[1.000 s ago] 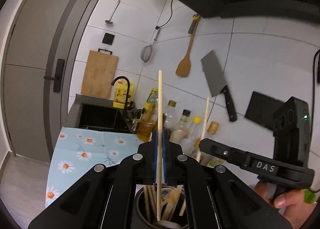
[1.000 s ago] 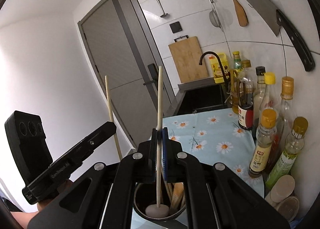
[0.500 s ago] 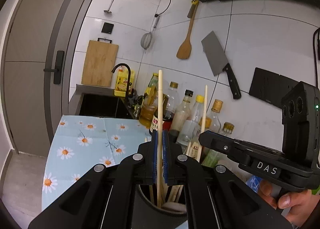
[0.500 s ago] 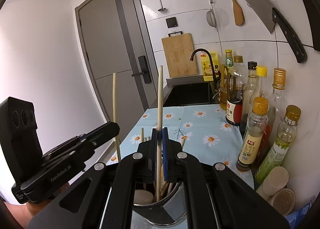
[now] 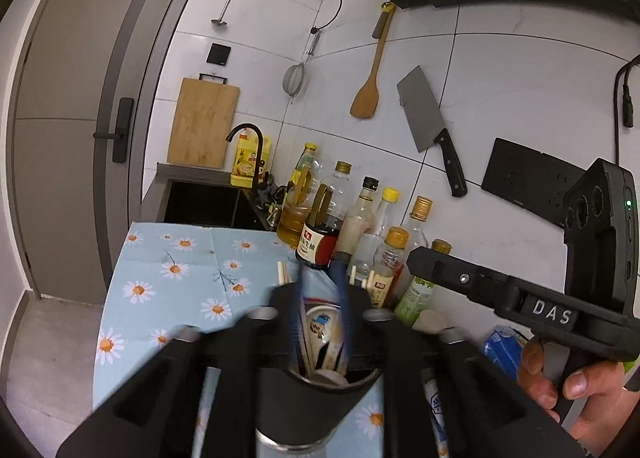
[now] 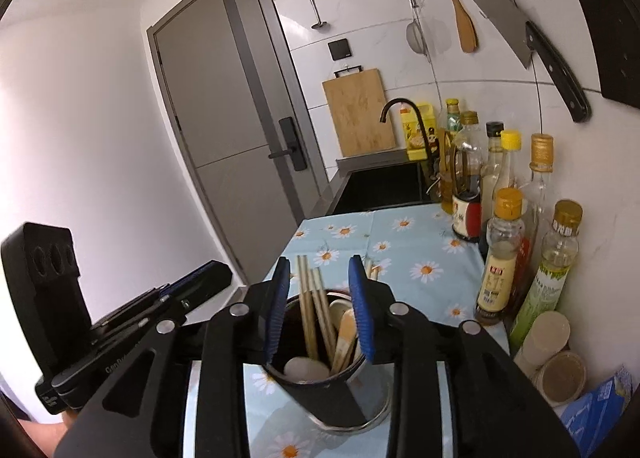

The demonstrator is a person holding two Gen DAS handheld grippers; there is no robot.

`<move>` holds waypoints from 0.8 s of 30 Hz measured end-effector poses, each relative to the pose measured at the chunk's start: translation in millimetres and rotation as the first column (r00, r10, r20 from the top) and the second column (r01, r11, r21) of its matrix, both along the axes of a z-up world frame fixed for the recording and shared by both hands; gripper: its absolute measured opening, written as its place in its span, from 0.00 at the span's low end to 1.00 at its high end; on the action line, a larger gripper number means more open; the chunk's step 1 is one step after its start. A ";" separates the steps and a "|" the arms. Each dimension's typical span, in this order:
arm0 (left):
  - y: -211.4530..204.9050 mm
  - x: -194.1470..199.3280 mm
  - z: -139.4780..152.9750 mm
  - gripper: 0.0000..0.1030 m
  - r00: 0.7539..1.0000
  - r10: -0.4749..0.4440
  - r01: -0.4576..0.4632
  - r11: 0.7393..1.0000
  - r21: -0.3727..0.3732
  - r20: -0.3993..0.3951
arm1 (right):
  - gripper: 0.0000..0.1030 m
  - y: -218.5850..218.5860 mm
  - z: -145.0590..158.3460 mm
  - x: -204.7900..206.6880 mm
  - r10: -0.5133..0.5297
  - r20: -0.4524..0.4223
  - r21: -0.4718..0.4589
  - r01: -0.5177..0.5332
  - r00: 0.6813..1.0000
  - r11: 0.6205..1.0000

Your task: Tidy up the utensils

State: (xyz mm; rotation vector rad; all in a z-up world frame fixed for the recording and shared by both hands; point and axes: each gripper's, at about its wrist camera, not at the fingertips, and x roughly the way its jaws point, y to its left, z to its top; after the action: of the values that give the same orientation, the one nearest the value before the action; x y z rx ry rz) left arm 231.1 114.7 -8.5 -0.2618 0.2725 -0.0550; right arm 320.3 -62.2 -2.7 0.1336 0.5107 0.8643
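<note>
A dark metal utensil holder stands on the daisy tablecloth and holds wooden chopsticks, a wooden spoon and a white spoon. My right gripper is open just above its rim, blue pads on either side of the chopsticks, holding nothing. My left gripper is open and blurred over the same holder, also empty. The right gripper's body shows at the right of the left wrist view. The left gripper's body shows at the left of the right wrist view.
Several oil and sauce bottles line the tiled wall at the right. A sink with a black faucet lies beyond the cloth. A cleaver, wooden spatula and strainer hang on the wall. Small jars sit near the holder.
Both grippers lowered their chopsticks into the holder and opened. The chopsticks now stand in the holder, free of the pads.
</note>
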 end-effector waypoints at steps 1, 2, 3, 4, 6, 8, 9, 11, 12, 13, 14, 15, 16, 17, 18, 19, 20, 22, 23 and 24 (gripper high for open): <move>-1.2 -4.6 1.5 0.27 1.000 0.004 -0.004 1.000 -0.001 0.002 | 0.31 -2.6 1.7 -2.8 0.001 -0.002 0.000 -0.001 1.000 1.000; -2.4 -8.3 2.6 0.27 1.000 0.006 -0.006 1.000 0.004 0.003 | 0.35 -4.9 3.5 -6.0 0.001 0.001 -0.001 -0.001 1.000 1.000; -4.0 -11.9 4.1 0.27 1.000 0.014 -0.014 1.000 0.012 0.004 | 0.37 -7.9 5.9 -9.9 0.005 0.002 -0.003 -0.005 1.000 1.000; -5.2 -17.9 5.7 0.27 1.000 0.029 -0.029 0.999 0.015 0.004 | 0.40 -10.8 7.8 -12.8 0.008 -0.005 -0.002 -0.008 1.000 1.000; -5.8 -27.8 8.8 0.27 0.999 0.043 -0.043 0.999 0.007 -0.003 | 0.41 -20.3 13.9 -17.9 0.018 -0.041 0.016 -0.017 0.999 1.000; -8.0 -39.2 12.2 0.27 0.998 0.063 -0.062 0.998 0.017 -0.004 | 0.46 -29.1 20.0 -26.5 0.023 -0.033 0.033 -0.022 0.999 0.999; -9.6 -45.3 13.8 0.27 0.998 0.067 -0.067 0.998 0.020 -0.011 | 0.46 -34.7 24.2 -32.7 0.021 -0.021 0.034 -0.020 1.000 0.999; -12.3 -55.5 15.8 0.34 0.997 0.069 -0.069 0.998 0.008 -0.040 | 0.53 -43.4 29.2 -40.3 0.033 -0.024 0.036 -0.032 0.999 0.999; -14.2 -59.2 16.8 0.45 0.995 0.080 -0.080 0.997 0.003 -0.064 | 0.56 -49.6 31.2 -45.4 0.039 -0.032 0.030 -0.039 0.999 0.999; -15.1 -62.2 17.5 0.47 0.993 0.087 -0.088 0.996 -0.003 -0.075 | 0.62 -53.4 32.4 -48.3 0.041 -0.036 0.024 -0.040 0.999 0.999; -17.3 -67.6 18.6 0.47 0.993 0.088 -0.089 0.996 -0.015 -0.084 | 0.64 -58.2 33.4 -52.0 0.045 -0.037 0.020 -0.044 0.998 0.999; -20.8 -72.7 19.8 0.48 0.992 0.085 -0.088 0.996 -0.019 -0.093 | 0.65 -65.8 33.9 -57.8 0.053 -0.034 0.016 -0.052 0.998 0.999; -25.7 -77.9 20.9 0.49 0.990 0.092 -0.093 0.996 -0.010 -0.103 | 0.67 -69.8 33.5 -60.5 0.056 -0.034 0.010 -0.056 0.998 0.998; -29.4 -82.0 21.2 0.51 0.989 0.097 -0.098 0.995 -0.004 -0.107 | 0.71 -74.7 32.7 -63.7 0.061 -0.038 0.003 -0.060 0.997 0.998; -35.2 -88.6 21.9 0.57 0.989 0.099 -0.099 0.995 0.000 -0.111 | 0.73 -80.9 31.4 -66.5 0.065 -0.047 -0.003 -0.065 0.997 0.998; -38.5 -91.9 22.1 0.64 0.988 0.100 -0.100 0.995 0.003 -0.114 | 0.78 -86.9 30.2 -69.2 0.069 -0.055 -0.011 -0.069 0.996 0.998; -44.4 -98.1 22.4 0.68 0.987 0.110 -0.110 0.994 0.009 -0.121 | 0.86 -90.8 29.2 -72.4 0.067 -0.054 -0.022 -0.068 0.996 0.997; -51.6 -107.9 21.2 0.79 0.986 0.102 -0.105 0.994 -0.014 -0.132 | 0.93 -99.6 29.4 -83.0 0.058 -0.025 -0.065 -0.059 0.998 0.996; -55.8 -113.8 20.0 0.82 0.986 0.092 -0.096 0.995 -0.027 -0.137 | 0.95 -103.6 30.4 -90.0 0.066 -0.008 -0.078 -0.067 0.998 0.995; -60.5 -119.1 19.4 0.86 0.985 0.096 -0.100 0.995 -0.017 -0.141 | 0.95 -106.5 30.2 -94.9 0.075 0.001 -0.086 -0.075 0.997 0.993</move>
State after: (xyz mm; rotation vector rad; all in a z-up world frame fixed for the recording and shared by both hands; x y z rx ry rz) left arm 112.0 54.2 10.9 -0.3034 0.3982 0.0578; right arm 225.4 -168.7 27.5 0.0341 0.5511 0.9144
